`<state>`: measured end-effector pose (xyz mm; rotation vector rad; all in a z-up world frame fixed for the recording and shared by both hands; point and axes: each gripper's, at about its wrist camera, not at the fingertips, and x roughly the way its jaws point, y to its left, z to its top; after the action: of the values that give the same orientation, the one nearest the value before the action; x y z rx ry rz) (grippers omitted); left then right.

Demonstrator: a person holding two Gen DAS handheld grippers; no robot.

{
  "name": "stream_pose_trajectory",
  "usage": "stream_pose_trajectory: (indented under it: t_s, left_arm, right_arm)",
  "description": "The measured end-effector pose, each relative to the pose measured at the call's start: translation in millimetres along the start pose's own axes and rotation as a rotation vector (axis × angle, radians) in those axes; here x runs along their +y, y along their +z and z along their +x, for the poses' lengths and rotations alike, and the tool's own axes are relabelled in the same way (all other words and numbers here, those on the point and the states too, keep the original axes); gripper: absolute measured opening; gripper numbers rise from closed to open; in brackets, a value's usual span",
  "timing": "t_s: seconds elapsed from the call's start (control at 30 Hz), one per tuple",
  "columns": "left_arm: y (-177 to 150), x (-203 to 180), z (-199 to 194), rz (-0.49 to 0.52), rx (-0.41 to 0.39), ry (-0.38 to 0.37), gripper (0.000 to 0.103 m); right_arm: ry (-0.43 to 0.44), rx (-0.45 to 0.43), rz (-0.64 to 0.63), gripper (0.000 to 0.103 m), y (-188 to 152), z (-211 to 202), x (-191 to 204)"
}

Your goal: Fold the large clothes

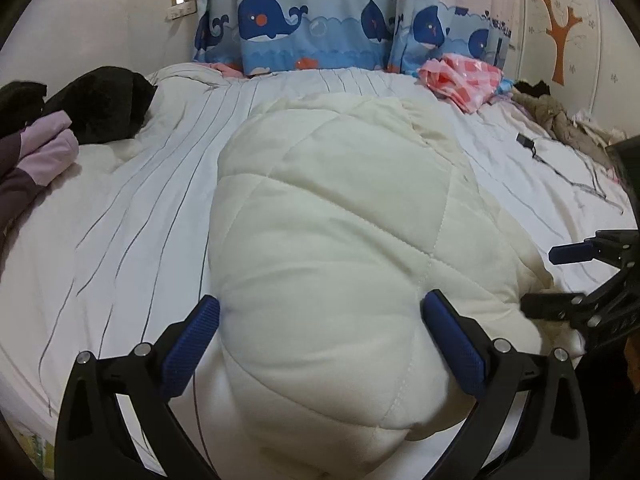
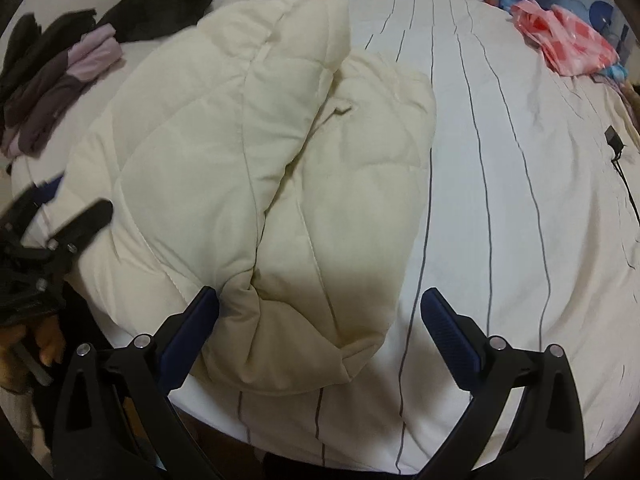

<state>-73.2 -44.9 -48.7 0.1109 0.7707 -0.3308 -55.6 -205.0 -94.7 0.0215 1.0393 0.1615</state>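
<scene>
A cream quilted padded garment [image 1: 332, 216] lies lengthwise on the striped white bed sheet [image 1: 132, 216]. In the right wrist view the garment [image 2: 240, 152] is folded over itself along its length. My left gripper [image 1: 320, 320] is open over the garment's near end, its blue pads on either side of the cloth without pinching it. My right gripper [image 2: 320, 316] is open above the garment's near right corner. The right gripper also shows at the right edge of the left wrist view [image 1: 560, 276], open. The left gripper appears blurred at the left edge of the right wrist view [image 2: 60, 208].
Black and purple clothes [image 1: 52, 128] are piled at the far left of the bed. A pink checked cloth [image 1: 464, 74] lies at the far right by the whale-print curtain [image 1: 332, 24]. A small black device with a cable [image 1: 526, 142] lies on the sheet at right.
</scene>
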Motion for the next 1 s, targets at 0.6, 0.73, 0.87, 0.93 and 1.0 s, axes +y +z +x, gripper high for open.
stream_pose_trajectory:
  t_s: [0.6, 0.73, 0.87, 0.93, 1.0]
  left_arm:
    - [-5, -11, -4, 0.052, -0.063, 0.009, 0.097]
    - [-5, -10, -5, 0.043, -0.062, 0.002, 0.097]
    - [-4, -9, -5, 0.048, -0.065, 0.011, 0.097]
    - [-4, -7, -5, 0.041, -0.064, 0.01, 0.098]
    - [-3, -6, -5, 0.035, -0.066, 0.01, 0.097]
  right_arm:
    - [0.196, -0.223, 0.274, 0.097, 80, 72, -45]
    - [0.182, -0.224, 0.257, 0.097, 83, 71, -40]
    - [0.197, -0.234, 0.265, 0.097, 81, 70, -43]
    - [0.196, -0.226, 0.274, 0.097, 74, 65, -43]
    - [0.181, -0.215, 0.292, 0.097, 68, 51, -39]
